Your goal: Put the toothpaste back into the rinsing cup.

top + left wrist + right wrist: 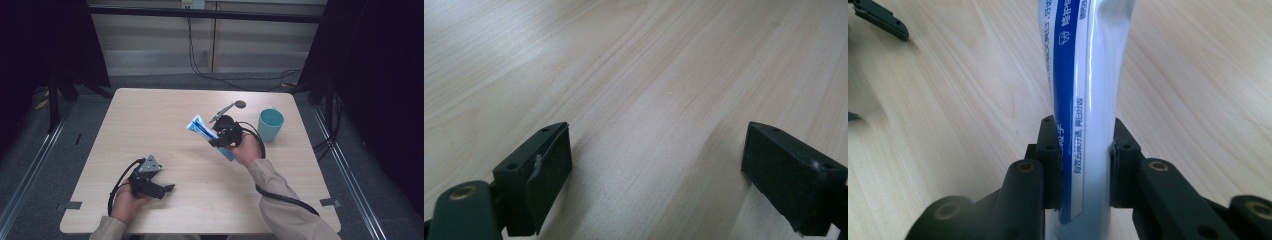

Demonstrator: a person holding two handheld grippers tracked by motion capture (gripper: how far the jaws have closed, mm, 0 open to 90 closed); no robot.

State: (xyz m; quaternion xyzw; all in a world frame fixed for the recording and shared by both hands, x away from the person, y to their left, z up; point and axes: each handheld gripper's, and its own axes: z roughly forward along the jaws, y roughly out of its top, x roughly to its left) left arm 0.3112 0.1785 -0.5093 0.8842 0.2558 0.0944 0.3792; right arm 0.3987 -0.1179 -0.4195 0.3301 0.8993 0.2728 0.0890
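Right gripper (216, 141) has the tube (200, 128) pinched across its width, lifted off the table (150, 115). In the right gripper view the two jaws press flat on either side of the tube (1083, 100), closed down to its thickness, and the blue stripe runs straight up and away from the camera. So the tube's long axis lines up with the gripper's own pointing direction, not across it.

From the high view the tube sticks out toward about 10 o'clock from the right hand (246, 149), crimped end farthest out, the other end poking past the hand at roughly 4 o'clock. It's held over the middle-right of the table.

The cup (270, 125) stands upright at about 2 o'clock from that hand, near but not touching. My guess is the tube goes in there, and if so it's pointing the wrong way right now: the wrist would have to swing it round and tip it upright over the rim.

Left gripper (167, 188) is resting low at the near-left, jaws spread wide with nothing between them, just bare wood in its own view. It's well apart from the tube, so the right hand is clearly the one doing the work.
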